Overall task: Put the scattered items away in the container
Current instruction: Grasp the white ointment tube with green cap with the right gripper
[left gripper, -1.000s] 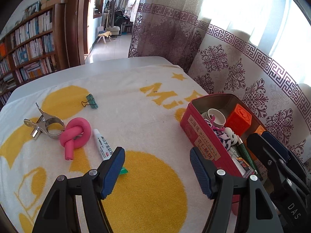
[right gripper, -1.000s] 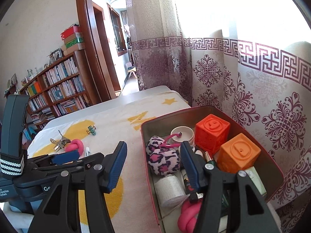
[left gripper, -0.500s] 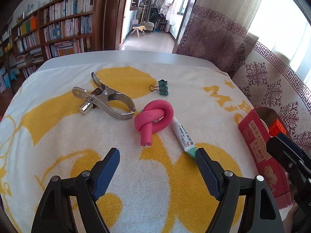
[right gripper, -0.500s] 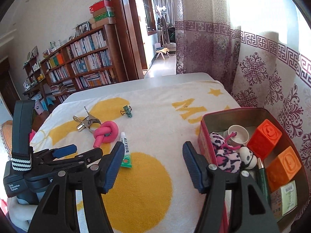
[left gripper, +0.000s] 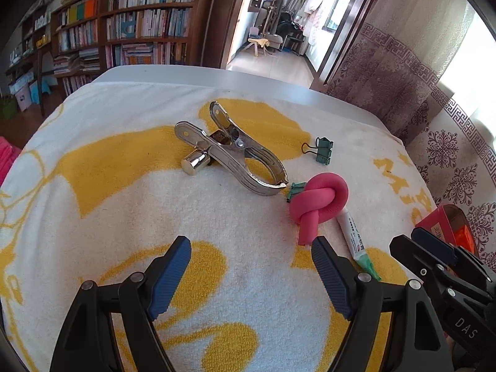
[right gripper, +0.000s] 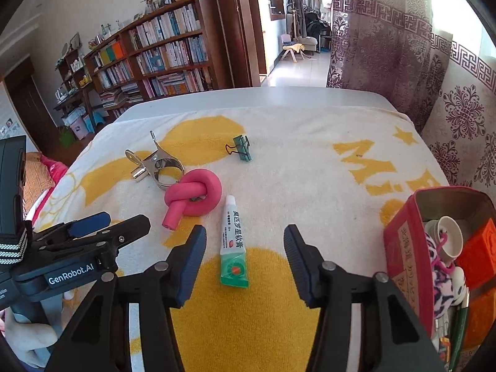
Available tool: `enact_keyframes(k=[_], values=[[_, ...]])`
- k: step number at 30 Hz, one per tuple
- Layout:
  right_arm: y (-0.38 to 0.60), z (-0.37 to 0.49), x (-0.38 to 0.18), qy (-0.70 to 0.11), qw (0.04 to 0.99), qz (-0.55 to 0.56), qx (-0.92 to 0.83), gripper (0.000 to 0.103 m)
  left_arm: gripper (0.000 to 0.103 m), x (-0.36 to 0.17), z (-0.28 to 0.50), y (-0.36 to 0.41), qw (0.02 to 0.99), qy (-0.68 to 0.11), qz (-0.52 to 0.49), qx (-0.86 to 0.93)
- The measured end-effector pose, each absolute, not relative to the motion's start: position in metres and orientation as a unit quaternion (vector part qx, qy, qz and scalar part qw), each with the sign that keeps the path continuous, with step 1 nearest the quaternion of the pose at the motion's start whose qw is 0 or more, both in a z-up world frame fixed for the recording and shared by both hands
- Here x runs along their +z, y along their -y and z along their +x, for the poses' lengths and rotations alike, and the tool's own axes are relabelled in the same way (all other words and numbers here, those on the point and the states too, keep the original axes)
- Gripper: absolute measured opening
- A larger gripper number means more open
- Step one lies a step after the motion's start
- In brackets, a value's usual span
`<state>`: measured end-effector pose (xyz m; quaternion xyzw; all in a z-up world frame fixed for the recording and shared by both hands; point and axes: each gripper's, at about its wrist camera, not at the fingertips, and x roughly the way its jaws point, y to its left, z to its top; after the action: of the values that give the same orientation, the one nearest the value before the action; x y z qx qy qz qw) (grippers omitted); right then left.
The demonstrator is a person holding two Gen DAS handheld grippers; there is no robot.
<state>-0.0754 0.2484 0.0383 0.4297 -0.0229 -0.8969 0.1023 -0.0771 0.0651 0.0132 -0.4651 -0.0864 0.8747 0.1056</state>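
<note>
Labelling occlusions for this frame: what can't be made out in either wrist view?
- Red tin: cut off by the right edge in both views; its far side and lower contents stay unseen.
- Small green clip: left wrist view, mostly hidden behind the pink foam knot; what it is stays unclear.
- Ointment tube: left wrist view, its cap end is hidden behind the left gripper.
- Right gripper: fingers stand either side of the tube, contact not visible.
</note>
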Motion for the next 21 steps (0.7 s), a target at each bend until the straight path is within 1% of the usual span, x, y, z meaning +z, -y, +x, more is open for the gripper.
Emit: enact_keyframes(k=[3,6,11,14,15,19,21], values=[[-0.241,-0.081,0.031,0.015,0.109,0.439,-0.891,0.046,0.082,0.014,-0.079,-0.057,0.091,0.097,-0.461,0.877],[-0.234,-0.086,0.026,0.006,0.119,0.445,-0.888,0.045,0.082,0.015,-0.08,-0.054,0.084,0.096,-0.458,0.88],[-0.226,-0.104,0.011,0.004,0.128,0.466,-0.875,0.037,0.082,0.011,-0.082,-0.055,0.082,0.092,-0.465,0.877],[-0.224,-0.11,0.002,-0.001,0.123,0.476,-0.871,0.034,0.082,0.009,-0.083,-0.055,0.083,0.094,-0.467,0.875],[-0.223,-0.111,0.0,-0.005,0.12,0.477,-0.871,0.032,0.082,0.008,-0.083,-0.056,0.083,0.095,-0.467,0.875],[-0.218,-0.105,-0.001,-0.039,0.109,0.463,-0.879,0.025,0.082,0.007,-0.083,-0.058,0.087,0.093,-0.469,0.874],[-0.219,-0.103,-0.001,-0.042,0.106,0.458,-0.882,0.023,0.082,0.006,-0.082,-0.06,0.092,0.089,-0.469,0.874]])
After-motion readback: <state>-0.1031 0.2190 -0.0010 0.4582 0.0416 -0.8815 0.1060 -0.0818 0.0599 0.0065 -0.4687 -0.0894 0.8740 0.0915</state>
